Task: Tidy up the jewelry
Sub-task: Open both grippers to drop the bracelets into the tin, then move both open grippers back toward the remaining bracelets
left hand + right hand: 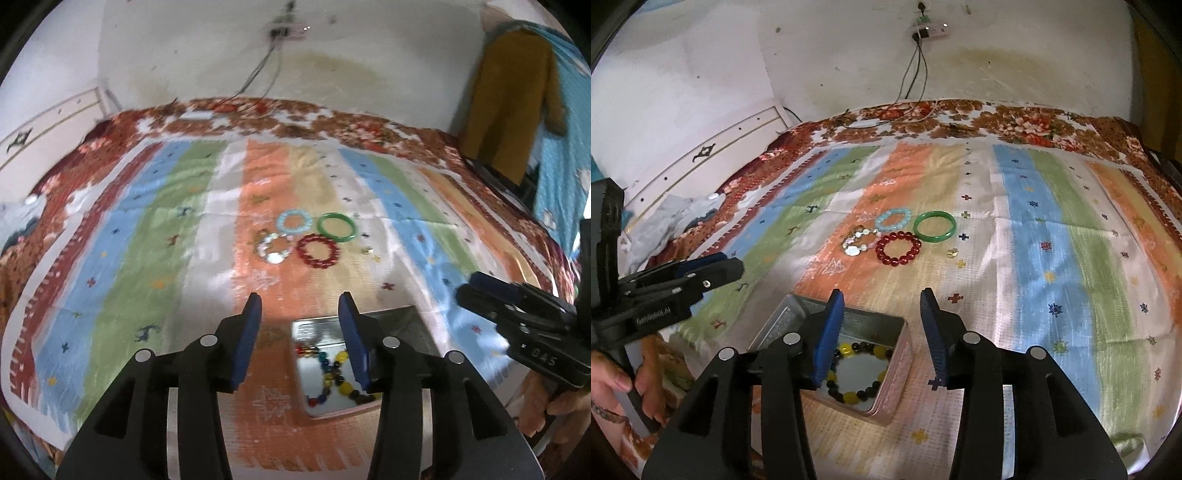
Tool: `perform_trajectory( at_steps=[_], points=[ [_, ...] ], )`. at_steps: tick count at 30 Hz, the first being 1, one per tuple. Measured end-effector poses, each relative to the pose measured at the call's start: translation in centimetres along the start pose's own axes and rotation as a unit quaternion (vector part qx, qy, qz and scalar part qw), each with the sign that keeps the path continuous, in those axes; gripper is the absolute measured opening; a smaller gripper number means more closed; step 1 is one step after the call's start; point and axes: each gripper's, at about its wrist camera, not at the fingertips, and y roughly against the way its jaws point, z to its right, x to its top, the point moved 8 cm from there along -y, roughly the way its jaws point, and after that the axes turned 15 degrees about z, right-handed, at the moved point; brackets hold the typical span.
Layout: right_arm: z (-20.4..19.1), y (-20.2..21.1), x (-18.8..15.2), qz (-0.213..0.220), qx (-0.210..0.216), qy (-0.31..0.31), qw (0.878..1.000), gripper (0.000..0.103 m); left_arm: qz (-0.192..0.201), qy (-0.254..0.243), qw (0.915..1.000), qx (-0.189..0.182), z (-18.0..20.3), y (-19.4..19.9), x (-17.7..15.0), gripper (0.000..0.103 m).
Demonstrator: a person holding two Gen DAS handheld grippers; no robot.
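Observation:
Several bracelets lie on the striped cloth: a light blue beaded one [294,222] [894,218], a green bangle [337,228] [935,226], a red beaded one [318,251] [898,248] and a pearly white one [273,248] [857,242]. A small gold piece [367,250] [952,252] lies right of them. An open metal box [391,317] [899,365] holds a yellow and dark beaded bracelet [332,373] [860,369]. My left gripper [300,308] is open and empty over the box's far edge. My right gripper [882,302] is open and empty above the box's right side.
The striped cloth [1034,258] covers a floral bedspread [1015,122]. A wall with a power strip [929,31] and cables stands behind. A white headboard [701,158] is at left. A mustard garment [509,103] hangs at right.

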Motion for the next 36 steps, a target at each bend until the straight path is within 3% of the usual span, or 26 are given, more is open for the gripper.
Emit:
perform_trajectory(
  at_steps=[9, 15, 26, 36],
  points=[
    [0.9, -1.5, 0.3, -0.014, -0.003, -0.006, 1.0, 0.056, -0.031, -0.006, 0.9993, 0.022, -1.4, -2.5, 0.1, 0.05],
    [1.4, -3.5, 0.7, -0.028, 0.006, -0.018, 0.999, 0.056, -0.061, -0.001, 0.9979, 0.021, -1.7, -4.9, 0.2, 0.052],
    [1.7, -6.6, 1.3, -0.041, 0.005, -0.001, 0.999, 0.056, -0.077, -0.021, 0.9964, 0.027, -2.2, -8.1, 1.2, 0.059],
    [2.1, -9.5, 1.1, -0.071, 0.019, -0.019, 0.997, 0.056, -0.1, 0.014, 0.9946, 0.022, -3.4, -11.0, 1.7, 0.061]
  ],
)
